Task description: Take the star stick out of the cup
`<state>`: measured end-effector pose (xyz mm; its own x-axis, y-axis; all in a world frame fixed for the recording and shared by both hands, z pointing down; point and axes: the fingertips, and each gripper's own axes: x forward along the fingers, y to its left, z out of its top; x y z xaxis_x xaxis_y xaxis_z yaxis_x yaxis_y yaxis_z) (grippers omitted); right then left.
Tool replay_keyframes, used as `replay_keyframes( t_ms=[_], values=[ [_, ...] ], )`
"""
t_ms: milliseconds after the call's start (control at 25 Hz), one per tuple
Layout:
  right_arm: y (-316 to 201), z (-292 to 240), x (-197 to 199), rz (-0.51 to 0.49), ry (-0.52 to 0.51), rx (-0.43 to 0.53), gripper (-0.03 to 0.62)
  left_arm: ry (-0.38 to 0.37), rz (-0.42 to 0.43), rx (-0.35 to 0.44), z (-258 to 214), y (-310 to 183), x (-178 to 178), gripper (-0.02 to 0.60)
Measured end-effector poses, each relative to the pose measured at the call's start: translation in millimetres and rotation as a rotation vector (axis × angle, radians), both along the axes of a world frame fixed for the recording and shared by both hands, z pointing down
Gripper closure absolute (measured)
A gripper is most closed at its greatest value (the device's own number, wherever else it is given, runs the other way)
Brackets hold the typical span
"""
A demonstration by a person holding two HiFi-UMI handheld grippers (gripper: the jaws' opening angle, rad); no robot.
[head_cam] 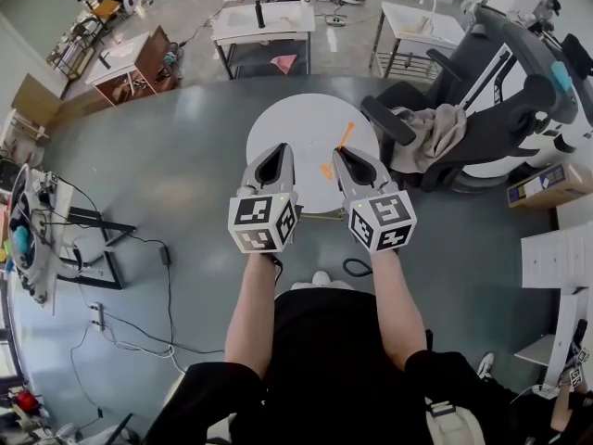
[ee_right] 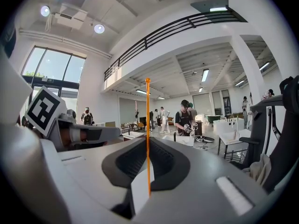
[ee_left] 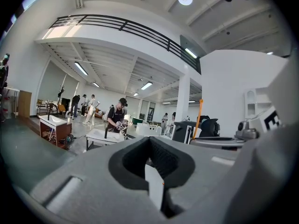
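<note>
A thin orange star stick (ee_right: pixel 147 134) stands upright between the jaws of my right gripper (ee_right: pixel 148 190), which is shut on it. In the head view the stick (head_cam: pixel 345 135) rises slantwise beyond the right gripper (head_cam: pixel 357 167) over a round white table (head_cam: pixel 296 123), with an orange star-shaped piece (head_cam: pixel 326 170) just left of the jaws. My left gripper (head_cam: pixel 274 163) hovers beside it at the table's near edge, jaws together with nothing seen between them. From the left gripper view (ee_left: pixel 156 190) the stick (ee_left: pixel 200 118) shows off to the right. No cup appears in any view.
A black chair (head_cam: pixel 435 133) draped with a grey cloth (head_cam: pixel 443 128) stands right against the table's right side. Cables (head_cam: pixel 139 332) trail over the grey floor at the left. Work tables (head_cam: pixel 264 21) and several people are farther off.
</note>
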<state>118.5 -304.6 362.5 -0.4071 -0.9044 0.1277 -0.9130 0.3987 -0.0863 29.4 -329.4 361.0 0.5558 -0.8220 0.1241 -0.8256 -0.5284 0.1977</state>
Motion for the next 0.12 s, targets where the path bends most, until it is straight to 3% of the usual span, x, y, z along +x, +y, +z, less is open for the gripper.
replay_keyframes(
  t_ms=[120],
  values=[
    [-0.7, 2.1, 1.6, 0.004, -0.003, 0.0, 0.574, 0.001, 0.005, -0.002, 2.1, -0.9, 1.5, 0.578]
  ],
)
